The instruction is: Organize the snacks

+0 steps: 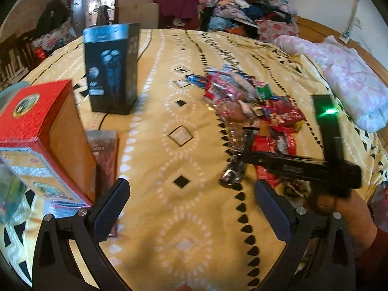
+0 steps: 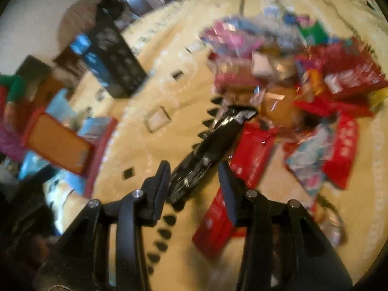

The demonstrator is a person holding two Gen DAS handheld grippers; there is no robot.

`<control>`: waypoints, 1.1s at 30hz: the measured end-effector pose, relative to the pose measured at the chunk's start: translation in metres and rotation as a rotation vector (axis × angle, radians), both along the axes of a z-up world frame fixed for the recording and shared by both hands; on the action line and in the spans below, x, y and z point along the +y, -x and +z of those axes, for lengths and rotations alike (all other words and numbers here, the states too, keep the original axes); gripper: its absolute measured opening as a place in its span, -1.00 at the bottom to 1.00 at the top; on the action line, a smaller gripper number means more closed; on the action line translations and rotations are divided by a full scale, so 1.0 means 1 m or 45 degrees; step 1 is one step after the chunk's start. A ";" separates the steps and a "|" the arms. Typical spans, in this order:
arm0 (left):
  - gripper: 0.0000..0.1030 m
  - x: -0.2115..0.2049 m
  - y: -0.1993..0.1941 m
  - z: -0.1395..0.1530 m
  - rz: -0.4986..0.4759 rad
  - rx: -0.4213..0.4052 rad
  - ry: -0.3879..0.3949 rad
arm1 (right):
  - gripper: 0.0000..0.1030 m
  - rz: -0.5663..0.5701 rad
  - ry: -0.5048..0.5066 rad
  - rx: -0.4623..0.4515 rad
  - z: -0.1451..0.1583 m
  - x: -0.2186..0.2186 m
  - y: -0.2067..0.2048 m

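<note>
My right gripper [image 2: 194, 181] has its fingers apart around the near end of a long black crinkled-foil snack packet [image 2: 213, 143], which lies on the yellow patterned bedspread [image 1: 150, 121] at the edge of the heap of glossy red, pink and green snack wrappers [image 2: 315, 77]. I cannot tell whether the pads touch the foil yet; the view is smeared with motion.

My worry is that slick film sliding out of a pinch taken so near its tail, or the soft bed giving way so the fingers snag cloth instead. A red flat foil pouch [image 2: 252, 155] lies just beside the right finger and could get caught along with it.

My left gripper [image 1: 191, 208] hangs open and empty over bare bedspread, near the rigid red and orange cardboard box [image 1: 41, 131]. A tall dark blue shaver carton [image 1: 111, 68] stands upright further off.
</note>
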State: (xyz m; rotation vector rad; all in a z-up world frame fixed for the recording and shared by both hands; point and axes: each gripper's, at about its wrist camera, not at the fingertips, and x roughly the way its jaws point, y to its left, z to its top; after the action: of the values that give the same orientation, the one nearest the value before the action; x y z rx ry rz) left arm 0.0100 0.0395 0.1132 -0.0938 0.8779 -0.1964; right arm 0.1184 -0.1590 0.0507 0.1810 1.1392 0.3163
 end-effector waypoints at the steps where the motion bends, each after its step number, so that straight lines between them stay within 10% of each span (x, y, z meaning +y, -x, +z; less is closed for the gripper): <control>1: 0.99 0.003 0.000 -0.002 0.009 0.004 0.000 | -0.19 -0.024 -0.001 0.017 -0.006 0.001 -0.004; 19: 0.99 -0.009 -0.023 -0.074 0.023 0.143 -0.086 | 0.09 0.076 -0.031 0.001 -0.019 0.030 -0.020; 24: 0.99 -0.004 -0.050 -0.093 0.100 0.158 -0.117 | 0.09 0.163 0.132 -0.100 -0.009 0.037 -0.002; 26: 0.99 -0.002 -0.062 -0.094 0.143 0.132 -0.107 | 0.29 0.149 0.182 -0.228 0.007 0.030 0.017; 28: 0.99 -0.003 -0.075 -0.103 0.184 0.124 -0.127 | 0.99 0.100 0.226 -0.363 0.018 0.016 0.036; 33: 1.00 -0.021 -0.081 -0.111 0.196 0.095 -0.311 | 1.00 -0.168 0.310 -0.339 -0.001 -0.048 0.047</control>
State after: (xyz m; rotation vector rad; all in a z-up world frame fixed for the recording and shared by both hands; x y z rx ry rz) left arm 0.0908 0.0189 0.0018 0.0595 0.9585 0.0593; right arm 0.0715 -0.2071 0.0493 -0.0021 0.8880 0.0794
